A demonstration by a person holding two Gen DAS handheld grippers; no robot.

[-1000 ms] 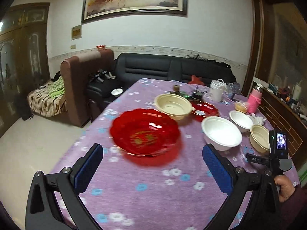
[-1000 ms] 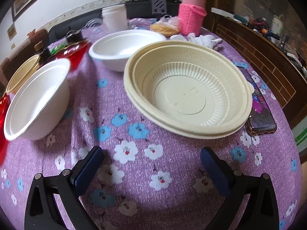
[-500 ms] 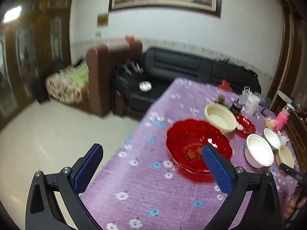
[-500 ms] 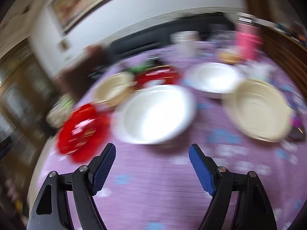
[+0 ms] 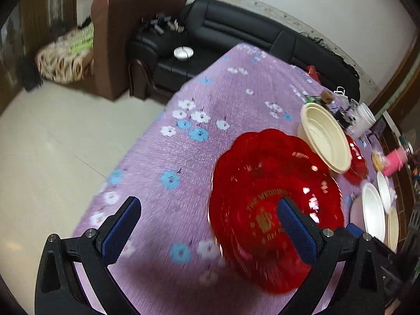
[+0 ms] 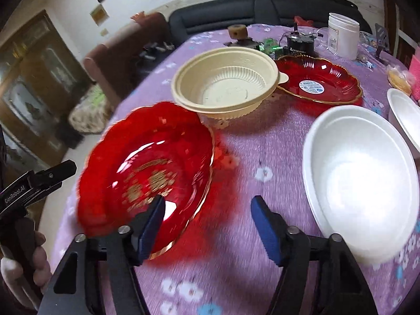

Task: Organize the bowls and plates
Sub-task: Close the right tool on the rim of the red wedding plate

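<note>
both grippers' jaws gape above the big red plate (image 6: 147, 168) on the table

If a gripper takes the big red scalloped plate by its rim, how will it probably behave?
The big red scalloped plastic plate looks thin and translucent, so it is probably light and may flex slightly at the rim. Its glossy surface could slip between the pads. It is wide and shallow, so a grip at one edge will likely let it tilt.
</note>
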